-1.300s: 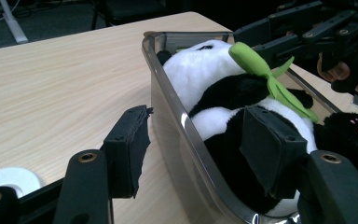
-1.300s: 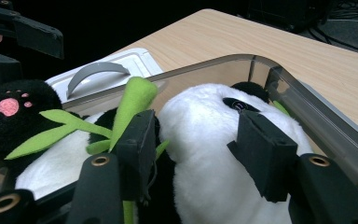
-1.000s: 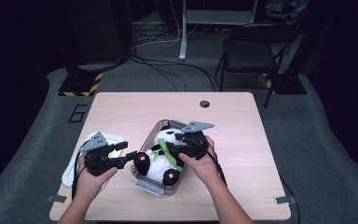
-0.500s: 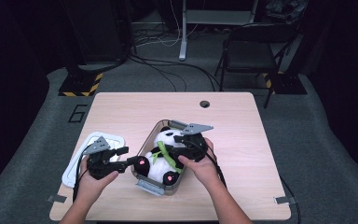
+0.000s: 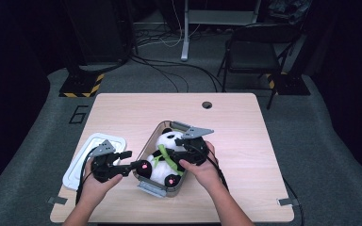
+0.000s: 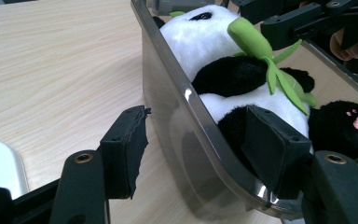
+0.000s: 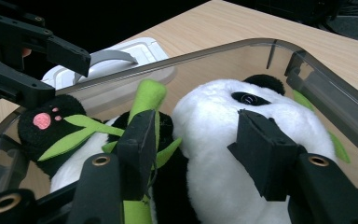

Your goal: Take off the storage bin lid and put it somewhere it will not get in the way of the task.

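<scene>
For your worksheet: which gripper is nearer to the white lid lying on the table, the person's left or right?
Left. The left gripper sits just beside the white lid, straddling the clear box's wall. The right gripper is over the panda inside the clear box.

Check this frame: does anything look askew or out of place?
The plush panda overfills the clear container: one black foot pokes over the rim. The white lid lies off, beside it. Nothing looks spilled or damaged.
</scene>
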